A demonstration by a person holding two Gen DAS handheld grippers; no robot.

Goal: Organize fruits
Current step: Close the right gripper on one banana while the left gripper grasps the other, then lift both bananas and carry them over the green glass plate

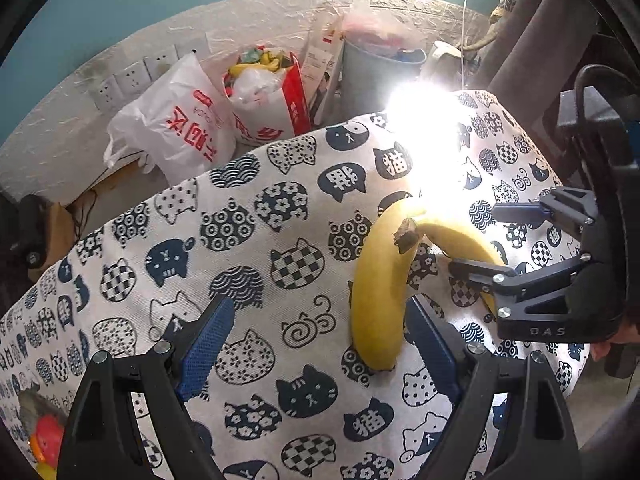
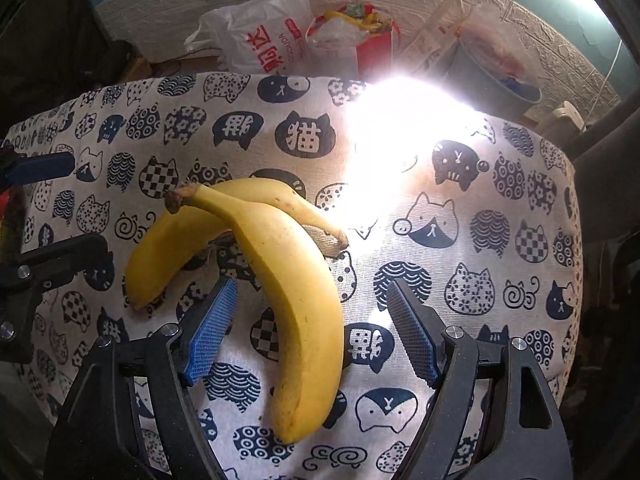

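Note:
A bunch of yellow bananas (image 1: 380, 280) joined at a brown stem lies on a table under a cat-print cloth (image 1: 248, 240). In the right wrist view the bunch (image 2: 296, 280) shows three bananas, the largest lying between my open right gripper's (image 2: 312, 320) blue pads. My left gripper (image 1: 320, 336) is open, with one banana just inside its right finger. The right gripper also shows in the left wrist view (image 1: 480, 240), open around the far banana. The left gripper's fingers show at the left edge of the right wrist view (image 2: 40, 208).
Behind the table stand a white plastic bag (image 1: 176, 128), a red-and-white bag of items (image 1: 268, 92) and a grey bin (image 1: 376, 76) against a white brick wall with sockets. Strong glare (image 1: 424, 128) washes out the cloth's far right. Something red and orange (image 1: 44, 436) shows at bottom left.

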